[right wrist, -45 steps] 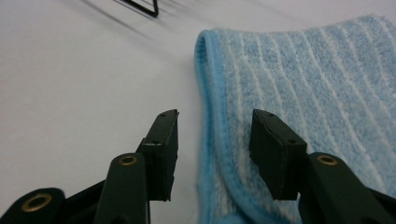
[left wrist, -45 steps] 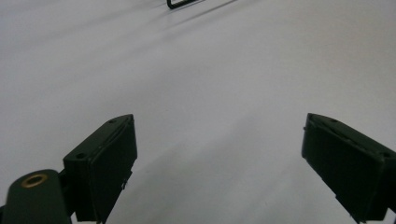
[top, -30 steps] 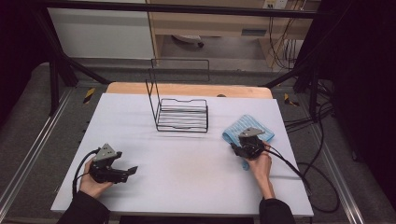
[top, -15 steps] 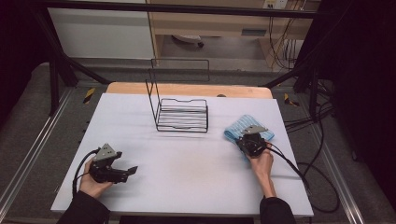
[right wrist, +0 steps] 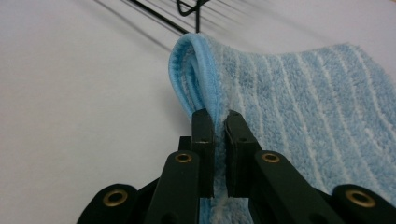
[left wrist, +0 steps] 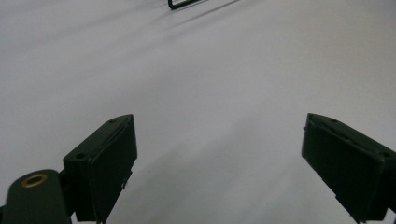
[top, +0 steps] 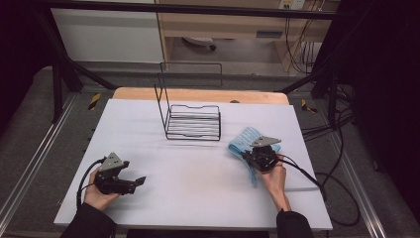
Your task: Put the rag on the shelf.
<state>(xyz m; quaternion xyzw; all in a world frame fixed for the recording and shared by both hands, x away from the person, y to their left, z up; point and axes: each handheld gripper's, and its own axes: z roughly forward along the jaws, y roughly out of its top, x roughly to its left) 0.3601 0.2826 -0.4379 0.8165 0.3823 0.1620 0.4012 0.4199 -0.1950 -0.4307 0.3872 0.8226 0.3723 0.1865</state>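
Since a second ago the right gripper [top: 247, 152] has shifted a little across the worktop [top: 198, 183] toward the wire rack [top: 193, 122], and its jaws have just been closing on the blue striped cloth [top: 243, 141], drawing its near edge along; the left gripper [top: 134, 182] has kept its place.

White and broad, the worktop carries the black wire rack near its far middle, with a tall wire back at the rack's left end. Just right of the rack lies the blue cloth, one end bunched under the right gripper. In the right gripper view the jaws stand nearly together, pinching a folded, hemmed edge of the cloth [right wrist: 299, 107], which loops up above the pads. The left gripper's jaws gape wide over bare worktop, holding nothing.
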